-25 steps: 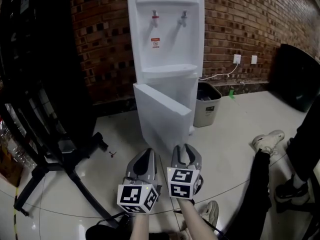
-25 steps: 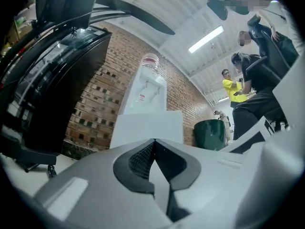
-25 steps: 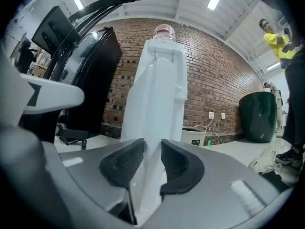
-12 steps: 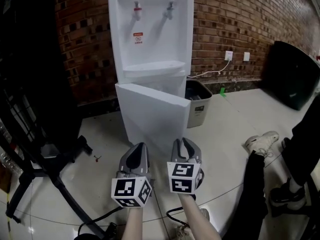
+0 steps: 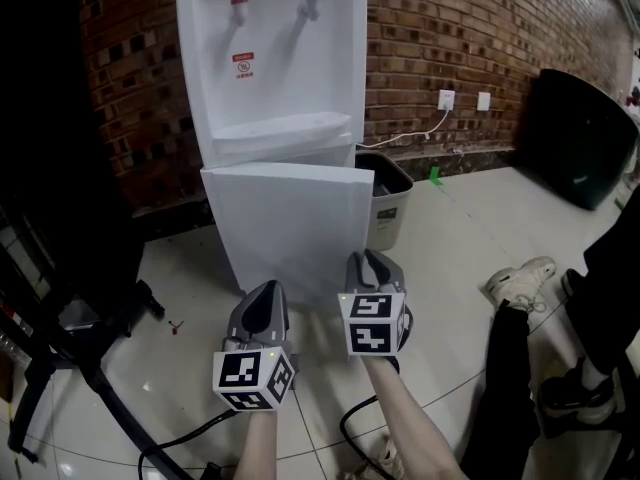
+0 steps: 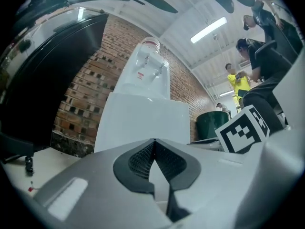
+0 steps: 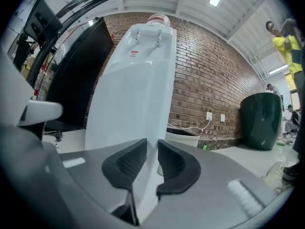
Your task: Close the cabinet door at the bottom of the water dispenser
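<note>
The white water dispenser (image 5: 270,58) stands against the brick wall. Its bottom cabinet door (image 5: 290,223) is swung out toward me, ajar from the body. Both grippers hover just in front of that door, apart from it. My left gripper (image 5: 262,290) is shut with nothing in it; in the left gripper view its tips (image 6: 153,141) meet in front of the door (image 6: 143,120). My right gripper (image 5: 372,260) is closing, with a narrow gap left between the jaws and nothing inside. Through that gap (image 7: 152,141) the door (image 7: 124,109) fills the right gripper view.
A grey waste bin (image 5: 385,193) stands right of the dispenser, below the wall sockets (image 5: 445,99). A black wheeled stand (image 5: 60,338) is at the left. A person's legs and shoes (image 5: 520,278) are at the right. A cable (image 5: 190,433) lies on the floor.
Both grippers have moved forward to the door, which now faces me more squarely. The right jaws have narrowed. The left jaws stay shut.
</note>
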Demonstrator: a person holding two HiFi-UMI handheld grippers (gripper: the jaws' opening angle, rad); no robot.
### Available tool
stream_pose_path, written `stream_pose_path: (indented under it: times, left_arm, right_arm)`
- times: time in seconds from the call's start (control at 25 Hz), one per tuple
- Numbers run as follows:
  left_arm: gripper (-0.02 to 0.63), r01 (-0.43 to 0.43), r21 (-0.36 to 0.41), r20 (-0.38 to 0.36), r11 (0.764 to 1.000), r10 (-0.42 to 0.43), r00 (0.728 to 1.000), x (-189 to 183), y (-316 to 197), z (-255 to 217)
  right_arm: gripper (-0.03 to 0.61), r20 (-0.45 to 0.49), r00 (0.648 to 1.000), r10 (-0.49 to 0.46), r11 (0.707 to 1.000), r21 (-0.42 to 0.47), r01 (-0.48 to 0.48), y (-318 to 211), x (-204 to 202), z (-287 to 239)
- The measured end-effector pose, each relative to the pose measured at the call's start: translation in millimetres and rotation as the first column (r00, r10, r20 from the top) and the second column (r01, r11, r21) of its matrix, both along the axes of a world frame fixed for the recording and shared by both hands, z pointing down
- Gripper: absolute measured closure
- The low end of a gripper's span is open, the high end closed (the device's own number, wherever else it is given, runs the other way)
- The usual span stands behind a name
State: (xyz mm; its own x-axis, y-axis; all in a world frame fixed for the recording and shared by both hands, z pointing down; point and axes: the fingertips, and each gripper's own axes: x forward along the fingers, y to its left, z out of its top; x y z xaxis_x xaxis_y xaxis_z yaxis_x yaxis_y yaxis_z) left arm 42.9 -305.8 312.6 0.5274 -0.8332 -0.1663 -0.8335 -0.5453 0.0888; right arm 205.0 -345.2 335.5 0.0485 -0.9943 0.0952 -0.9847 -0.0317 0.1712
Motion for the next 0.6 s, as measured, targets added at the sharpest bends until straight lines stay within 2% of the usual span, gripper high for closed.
stream_pose_path:
  times: [0.4,0.48,0.6]
  left_arm:
    - [0.595,0.025,-0.006,0.049,1.0,-0.025,0.999,-4,-37,14]
    - [0.595,0.023,0.005,0.069,1.0,-0.023,0.997,0,-41,14]
    - [0.595,0.007,0.022,0.112,1.0,-0.009,0.994,6,-43,19]
  right_arm:
    - [0.523,-0.044,0.999,0.025,1.0,0.014,-0.025,-58,28,-2]
    - [0.571,-0.07,0.997,0.042,0.999,0.018,-0.041,-71,34,-5]
    - [0.571,-0.075,0.996,0.04,0.999,0.02,-0.039,-86,38,-7]
